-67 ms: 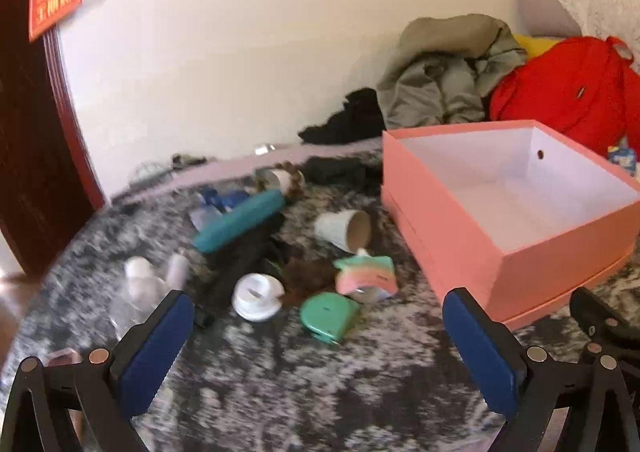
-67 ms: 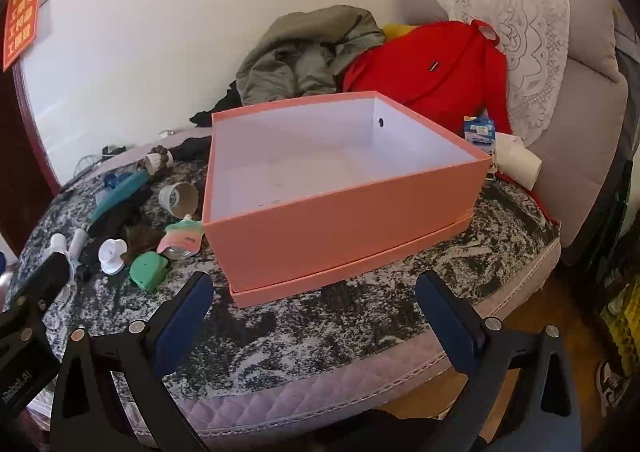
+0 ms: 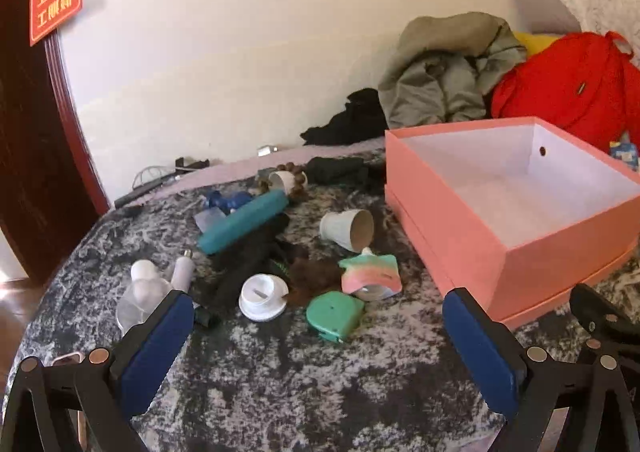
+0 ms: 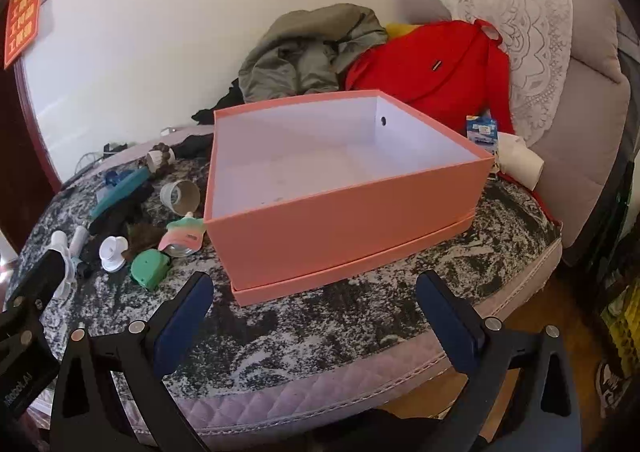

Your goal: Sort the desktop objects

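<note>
Clutter lies in a loose heap on the mottled cover [image 3: 280, 380], all of it left of the pink box [image 3: 460, 236], whose white inside shows nothing in it. Nearest the left gripper [image 3: 318, 336] are the green case [image 3: 335, 315], the white cap [image 3: 263, 296] and the pastel star pouch [image 3: 372, 272]; behind them sit the paper cup [image 3: 348, 230] on its side and the teal case [image 3: 244, 221] propped across dark things. Both tools are released, jaws spread wide, holding nothing; the right gripper [image 4: 318, 316] hovers before the box's near wall [image 4: 340, 228].

Risks, as I judge them: the pieces touch or overlap, so a wide jaw closing on the green case may also nip the cap or drag the brown tuft [image 3: 310, 276] along. The cup, lying on its side, would likely roll from a glancing finger. The clear bottle [image 3: 138, 294] sits partly behind the left finger [image 3: 156, 344], easy to knock unseen. The soft cover may let small items tilt under pressure. The box rests in its own lid, and a bump on its wall could shift it.
</note>
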Action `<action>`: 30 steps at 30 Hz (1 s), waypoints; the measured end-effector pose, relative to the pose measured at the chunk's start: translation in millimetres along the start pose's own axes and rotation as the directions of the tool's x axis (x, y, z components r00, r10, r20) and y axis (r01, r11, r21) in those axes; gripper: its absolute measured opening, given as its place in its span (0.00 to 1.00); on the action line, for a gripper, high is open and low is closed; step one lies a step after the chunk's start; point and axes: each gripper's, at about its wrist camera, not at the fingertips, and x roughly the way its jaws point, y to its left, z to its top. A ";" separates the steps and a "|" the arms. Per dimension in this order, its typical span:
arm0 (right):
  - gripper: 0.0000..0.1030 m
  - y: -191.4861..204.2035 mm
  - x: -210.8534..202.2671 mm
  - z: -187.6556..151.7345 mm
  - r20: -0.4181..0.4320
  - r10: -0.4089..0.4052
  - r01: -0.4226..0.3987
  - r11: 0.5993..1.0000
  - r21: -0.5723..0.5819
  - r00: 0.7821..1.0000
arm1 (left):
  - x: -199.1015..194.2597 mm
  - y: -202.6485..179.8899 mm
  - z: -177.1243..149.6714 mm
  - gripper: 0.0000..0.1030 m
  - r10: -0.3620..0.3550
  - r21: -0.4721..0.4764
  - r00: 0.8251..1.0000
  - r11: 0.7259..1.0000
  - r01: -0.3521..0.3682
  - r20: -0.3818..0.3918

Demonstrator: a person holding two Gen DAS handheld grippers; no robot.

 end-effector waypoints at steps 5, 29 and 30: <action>1.00 7.9 -0.2 -2.0 0.005 -0.005 0.005 0.999 -0.032 1.000 | 6.7 8.8 -4.9 1.00 -0.152 -0.118 0.983 0.983 0.139 -0.103; 1.00 20.6 1.9 -6.3 0.006 -0.012 0.013 0.997 -0.075 1.000 | 0.3 21.5 -7.5 1.00 -0.010 0.018 0.999 1.000 0.011 -0.048; 1.00 21.0 1.8 -7.0 0.008 -0.013 0.013 0.997 -0.076 1.000 | 0.6 21.1 -7.1 1.00 -0.010 0.018 0.999 1.000 0.011 -0.050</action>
